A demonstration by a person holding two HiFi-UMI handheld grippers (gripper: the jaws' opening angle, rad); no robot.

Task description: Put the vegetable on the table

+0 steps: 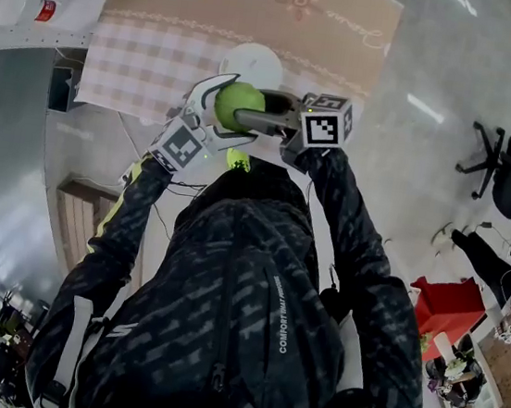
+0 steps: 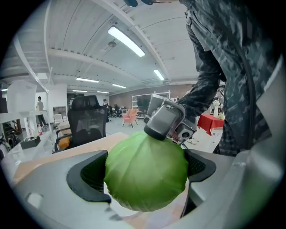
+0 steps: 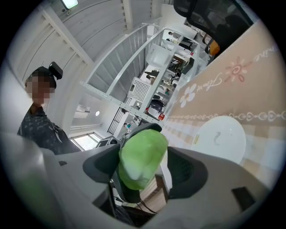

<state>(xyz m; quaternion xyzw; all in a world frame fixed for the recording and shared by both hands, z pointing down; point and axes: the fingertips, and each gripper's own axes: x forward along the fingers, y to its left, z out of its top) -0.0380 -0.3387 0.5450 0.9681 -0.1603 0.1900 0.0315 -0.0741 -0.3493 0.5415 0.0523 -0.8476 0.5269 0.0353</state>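
The round green cabbage (image 1: 240, 105) is clamped by the left hand-held gripper (image 2: 145, 174). It is only bracketed by the wide-spread right hand-held gripper (image 3: 144, 170), whose pads seem clear of it. The beige cloth-covered counter (image 1: 143, 62) is found at twelve o'clock, with the cabbage carried above its near edge.

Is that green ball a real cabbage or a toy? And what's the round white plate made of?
The cabbage looks like a toy, probably plastic or foam: its skin is smooth and evenly green, with only faint veins and no loose leaves. The plate could be ceramic or hard plastic; its plain, smooth white surface can't settle which.
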